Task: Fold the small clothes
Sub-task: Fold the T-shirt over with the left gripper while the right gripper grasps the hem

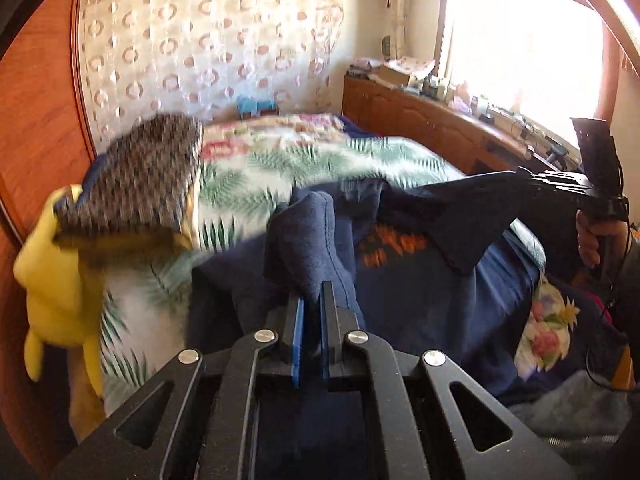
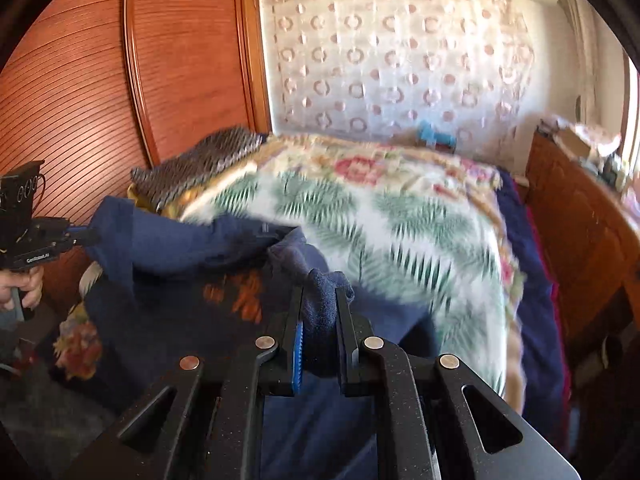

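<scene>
A navy blue sweatshirt (image 1: 408,280) with an orange print (image 1: 392,246) hangs between my two grippers above the bed. My left gripper (image 1: 311,292) is shut on a bunched fold of it. My right gripper (image 2: 320,300) is shut on another bunch of the same sweatshirt (image 2: 192,280). In the left wrist view the right gripper (image 1: 524,176) shows at the right, pinching the cloth's edge. In the right wrist view the left gripper (image 2: 86,236) shows at the far left, also on the cloth. The garment's lower part is hidden below the grippers.
The bed carries a leaf-and-flower blanket (image 2: 400,216). A grey checked pillow (image 1: 140,184) and a yellow plush toy (image 1: 52,280) lie at its left. A wooden wardrobe (image 2: 120,80) stands left. A cluttered wooden sideboard (image 1: 420,116) stands right, under a bright window.
</scene>
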Available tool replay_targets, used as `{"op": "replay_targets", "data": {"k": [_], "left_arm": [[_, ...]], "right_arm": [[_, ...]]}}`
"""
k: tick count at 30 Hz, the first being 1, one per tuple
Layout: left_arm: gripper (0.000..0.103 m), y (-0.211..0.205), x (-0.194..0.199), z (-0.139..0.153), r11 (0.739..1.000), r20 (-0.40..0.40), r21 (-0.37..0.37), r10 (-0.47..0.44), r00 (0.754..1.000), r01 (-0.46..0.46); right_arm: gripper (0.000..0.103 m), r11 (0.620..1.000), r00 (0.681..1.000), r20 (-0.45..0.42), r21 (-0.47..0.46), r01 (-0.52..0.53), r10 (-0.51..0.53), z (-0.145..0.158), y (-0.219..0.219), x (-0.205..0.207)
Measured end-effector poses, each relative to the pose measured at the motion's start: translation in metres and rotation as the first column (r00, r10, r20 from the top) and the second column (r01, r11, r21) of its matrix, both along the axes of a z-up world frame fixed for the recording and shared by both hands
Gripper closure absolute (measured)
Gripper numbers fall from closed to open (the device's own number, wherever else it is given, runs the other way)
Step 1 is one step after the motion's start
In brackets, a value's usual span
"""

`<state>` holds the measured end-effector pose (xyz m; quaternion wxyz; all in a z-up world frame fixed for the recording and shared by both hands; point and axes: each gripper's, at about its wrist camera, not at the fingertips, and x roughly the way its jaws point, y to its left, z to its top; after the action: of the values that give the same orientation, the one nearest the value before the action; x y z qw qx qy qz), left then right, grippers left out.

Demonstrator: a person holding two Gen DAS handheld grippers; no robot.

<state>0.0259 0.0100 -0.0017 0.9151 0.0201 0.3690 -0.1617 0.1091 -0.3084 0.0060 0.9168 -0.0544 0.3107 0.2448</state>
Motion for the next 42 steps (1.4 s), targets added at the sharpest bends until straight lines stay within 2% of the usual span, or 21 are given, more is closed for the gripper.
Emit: {"op": "replay_targets", "data": {"k": [1,3,5,7,8,10,12,15,17,19,25,30,31,33,35,36,39,42], "left_arm": [[0.096,0.0,-0.002,-0.005,1.0,-0.012,0.007,-0.001,1.0,0.001],[0.087,-0.001,-0.007,-0.018,0.999,-0.036,0.035,-0.008,0.999,0.009],[0.065,0.001,-0.01,-0.02,0.999,-0.036,0.037,-0.015,0.999,0.017],[0.057,0.004,-0.009,-0.015,0.999,-0.022,0.033,-0.009,1.0,0.009],[0.053,0.006,-0.007,-0.011,1.0,-0.014,0.027,-0.007,1.0,0.008],[0.052,0.01,-0.001,-0.004,1.0,0.006,0.017,-0.005,1.0,0.005],[0.052,0.012,0.006,0.001,1.0,0.023,0.015,0.011,1.0,-0.011],[0.052,0.016,0.024,0.008,1.0,0.023,-0.014,0.018,1.0,-0.018],[0.052,0.014,0.04,0.011,1.0,0.039,-0.015,0.009,0.999,-0.009],[0.052,0.009,0.066,0.006,1.0,0.015,-0.006,-0.005,1.0,0.005],[0.052,-0.001,0.136,-0.038,0.998,-0.158,-0.043,-0.054,0.986,0.048],[0.052,-0.011,0.159,-0.067,0.997,-0.243,0.008,-0.068,0.968,0.072],[0.052,-0.012,0.161,-0.071,0.997,-0.248,0.02,-0.069,0.966,0.076],[0.063,-0.014,0.164,-0.077,0.996,-0.263,0.019,-0.081,0.961,0.089],[0.092,-0.016,0.162,-0.078,0.994,-0.267,0.004,-0.104,0.958,0.109],[0.098,-0.017,0.158,-0.075,0.994,-0.248,0.016,-0.103,0.963,0.11],[0.099,-0.02,0.137,-0.05,0.992,-0.168,0.046,-0.109,0.98,0.118],[0.099,-0.014,0.104,-0.013,0.994,-0.07,0.017,-0.111,0.991,0.112]], "right_arm": [[0.091,1.0,1.0,-0.025,0.006,0.008,-0.007,-0.009,-0.004,-0.006],[0.09,0.999,0.998,-0.057,-0.028,0.031,-0.032,-0.026,-0.01,-0.013],[0.09,0.997,0.995,-0.081,-0.048,0.055,-0.059,-0.04,-0.017,-0.015],[0.09,0.996,0.992,-0.103,-0.037,0.076,-0.079,-0.047,-0.026,-0.016],[0.086,0.996,0.991,-0.104,-0.039,0.084,-0.088,-0.047,-0.028,-0.017],[0.082,0.994,0.99,-0.097,-0.041,0.099,-0.102,-0.045,-0.033,-0.018],[0.065,0.992,0.99,-0.082,-0.052,0.111,-0.115,-0.04,-0.034,-0.02],[0.051,0.994,0.994,-0.049,-0.041,0.099,-0.101,-0.025,-0.02,-0.035],[0.047,0.994,0.995,-0.024,-0.05,0.093,-0.095,-0.016,-0.011,-0.04],[0.046,0.995,0.996,-0.008,-0.055,0.083,-0.084,-0.015,0.003,-0.03],[0.046,0.997,0.998,0.005,-0.052,0.063,-0.062,-0.022,0.021,-0.001],[0.046,0.996,0.998,0.006,-0.063,0.068,-0.068,-0.034,0.033,0.02],[0.046,0.995,0.998,0.004,-0.064,0.07,-0.07,-0.037,0.034,0.023],[0.046,0.996,0.998,-0.004,-0.057,0.07,-0.07,-0.04,0.034,0.029],[0.046,0.996,0.997,-0.008,-0.049,0.073,-0.073,-0.041,0.034,0.03],[0.046,0.996,0.997,-0.007,-0.047,0.075,-0.075,-0.041,0.034,0.03],[0.046,0.996,0.997,-0.011,-0.04,0.082,-0.082,-0.043,0.031,0.03],[0.046,0.995,0.995,-0.015,-0.036,0.096,-0.097,-0.045,0.023,0.028]]}}
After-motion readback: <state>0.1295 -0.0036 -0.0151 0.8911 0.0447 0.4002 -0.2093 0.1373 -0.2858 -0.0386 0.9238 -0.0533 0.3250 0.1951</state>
